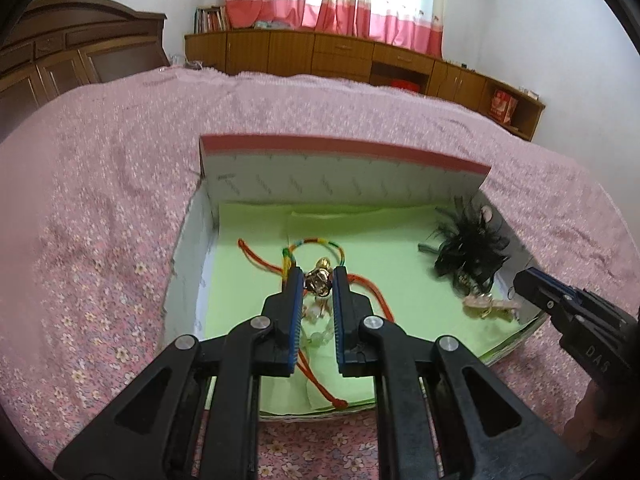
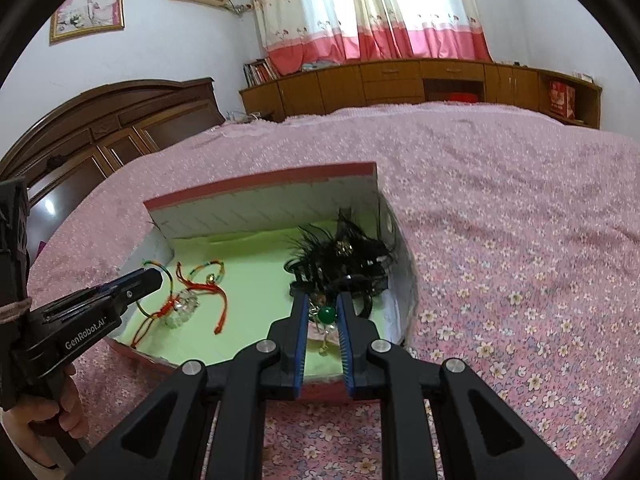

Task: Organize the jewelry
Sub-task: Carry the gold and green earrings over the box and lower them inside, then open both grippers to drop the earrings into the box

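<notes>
Jewelry is lying scattered on the pale green paper lining of a shallow white cardboard box with a red-edged raised lid, and both grippers are reaching into it. Between the blue-padded fingers of the left gripper a small gold-coloured bell charm is sitting right at the tips — the jaws are standing narrowly apart, and whether the pads are actually pressing the charm cannot be told. Just behind it, between the fingers, a clear glass-bead bracelet is lying, and a red braided cord is trailing out to both sides. A rainbow-coloured woven loop bracelet is lying just beyond the fingertips.

On the right gripper, the blue-padded fingers are likewise standing a narrow gap apart, with a round green bead on a wire ornament sitting between them near the tips; contact with the pads cannot be told. A pale pink hair clip is lying beneath that gripper, near the box's front right corner. Just past the tips, a black feather hair ornament is filling the far right corner of the box.

Outward from there, the box is resting on a pink floral bedspread, with a wooden cabinet run and pink-and-white curtains along the far wall.
</notes>
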A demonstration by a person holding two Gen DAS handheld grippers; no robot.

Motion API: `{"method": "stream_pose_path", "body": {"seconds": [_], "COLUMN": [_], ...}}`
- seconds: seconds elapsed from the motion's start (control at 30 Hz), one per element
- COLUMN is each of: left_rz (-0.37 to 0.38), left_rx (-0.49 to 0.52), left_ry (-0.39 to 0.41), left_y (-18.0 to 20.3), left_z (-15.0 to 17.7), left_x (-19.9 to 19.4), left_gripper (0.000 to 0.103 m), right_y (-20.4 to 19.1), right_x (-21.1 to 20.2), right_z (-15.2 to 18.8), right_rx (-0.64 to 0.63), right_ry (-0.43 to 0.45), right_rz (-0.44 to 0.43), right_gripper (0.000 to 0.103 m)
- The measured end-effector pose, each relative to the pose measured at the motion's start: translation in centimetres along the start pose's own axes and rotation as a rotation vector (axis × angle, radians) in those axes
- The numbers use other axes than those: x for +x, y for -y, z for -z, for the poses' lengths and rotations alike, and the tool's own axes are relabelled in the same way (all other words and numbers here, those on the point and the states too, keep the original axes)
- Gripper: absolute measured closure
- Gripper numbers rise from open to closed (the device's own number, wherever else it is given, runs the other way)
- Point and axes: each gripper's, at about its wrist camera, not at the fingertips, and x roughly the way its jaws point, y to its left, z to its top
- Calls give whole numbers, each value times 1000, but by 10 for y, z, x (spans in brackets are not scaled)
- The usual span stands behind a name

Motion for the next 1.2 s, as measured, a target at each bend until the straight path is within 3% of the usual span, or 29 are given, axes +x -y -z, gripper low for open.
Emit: {"method": "stream_pose_path", "body": {"seconds": [0.17,0.33,0.47,0.73,1.2], "left_rz": [-9,-29,-23,-2,40], "left_rx": [-10,-14,-11,-27,-40], "left_ry": [-43,-54,-46,-31,-3], "left_y": [0,3,3,0,5], "left_z": [4,6,6,5,2], "left_x": [9,12,9,-11,-53], "left_gripper": [96,87,83,83,82], "right_y": [2,4,3,-1,-1], "right_x": [4,3,0,-16,-59], "right_z": [2,1,0,-2,1], "right_rx": [1,16,21,22,26], "right_ry": [-16,-23,-12,24,64], "right_rz": [-5,-23,-30,-47,-60], "right_gripper": [86,85,71,62,61]}}
